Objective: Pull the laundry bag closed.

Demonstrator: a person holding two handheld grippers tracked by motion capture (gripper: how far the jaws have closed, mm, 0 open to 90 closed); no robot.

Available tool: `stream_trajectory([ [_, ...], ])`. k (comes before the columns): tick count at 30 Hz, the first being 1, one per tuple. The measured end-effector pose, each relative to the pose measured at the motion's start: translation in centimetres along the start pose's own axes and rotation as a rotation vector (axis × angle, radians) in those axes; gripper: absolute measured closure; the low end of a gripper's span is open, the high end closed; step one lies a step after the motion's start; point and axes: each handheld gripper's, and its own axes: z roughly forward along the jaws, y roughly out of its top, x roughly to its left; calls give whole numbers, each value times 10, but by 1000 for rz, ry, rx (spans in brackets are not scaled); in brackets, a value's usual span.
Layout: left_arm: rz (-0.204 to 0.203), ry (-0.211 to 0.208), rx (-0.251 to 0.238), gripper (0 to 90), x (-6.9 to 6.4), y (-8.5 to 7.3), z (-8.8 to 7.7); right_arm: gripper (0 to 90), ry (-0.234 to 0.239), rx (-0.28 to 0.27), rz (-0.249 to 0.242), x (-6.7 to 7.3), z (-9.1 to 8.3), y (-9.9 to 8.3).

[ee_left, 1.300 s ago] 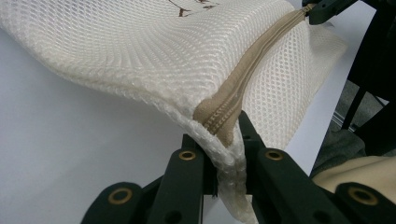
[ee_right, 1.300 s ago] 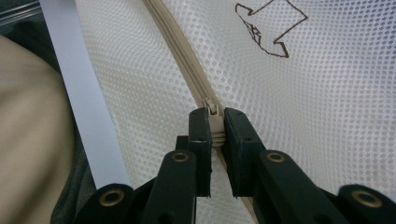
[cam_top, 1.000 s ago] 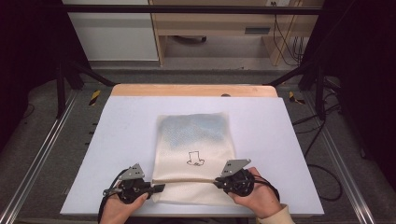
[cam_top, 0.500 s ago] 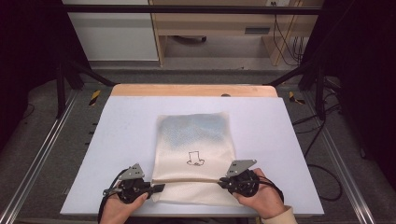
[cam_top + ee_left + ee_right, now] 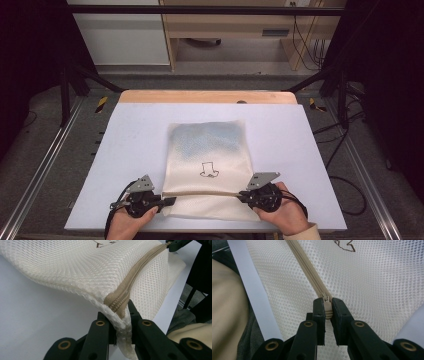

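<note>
The right claw (image 5: 327, 308) is pinched tight on the zip pull (image 5: 327, 305) at the right-hand end of the tan zipper (image 5: 205, 193), while the left claw (image 5: 119, 326) is clamped on the mesh corner where the zipper's other end meets the seam. Between them the cream mesh bag (image 5: 207, 155) lies flat on the pale worktop (image 5: 310, 150), close to the near edge, its little printed outline (image 5: 209, 170) facing up and something bluish showing faintly through the far half. The zip looks closed along its whole run. From where I stand the risk is in the pull: the tab is small and only its end sits between the jaws, so a sideways tug could slip it free. If the left hold gives, the bag would simply bunch and drag across the worktop
</note>
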Motion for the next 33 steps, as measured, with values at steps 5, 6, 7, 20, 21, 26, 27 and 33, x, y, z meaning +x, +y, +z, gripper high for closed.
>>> stream_trajectory([
  [5, 1, 2, 0, 837, 0, 0, 0, 819, -8, -3, 12, -2, -3, -4],
  [6, 0, 0, 0, 837, 0, 0, 0, 819, -9, -1, 9, -3, -3, -4],
  [7, 2, 2, -1, 837, 0, 0, 0, 819, -8, -10, 14, -3, -3, -5],
  [20, 0, 5, -4, 837, 1, 1, -1, 819, -27, -2, 33, -7, -9, -12],
  [21, 1, 7, -5, 837, 1, 1, -1, 819, -28, -4, 32, -7, -9, -12],
  [26, 5, 8, -2, 837, -1, 0, -1, 819, -43, 4, 29, -6, -10, -12],
  [27, 6, 10, -1, 837, -2, 0, -1, 819, -46, 6, 29, -7, -10, -13],
  [33, 5, 9, 0, 837, -1, 0, 1, 819, -50, 11, 41, -10, -10, -15],
])
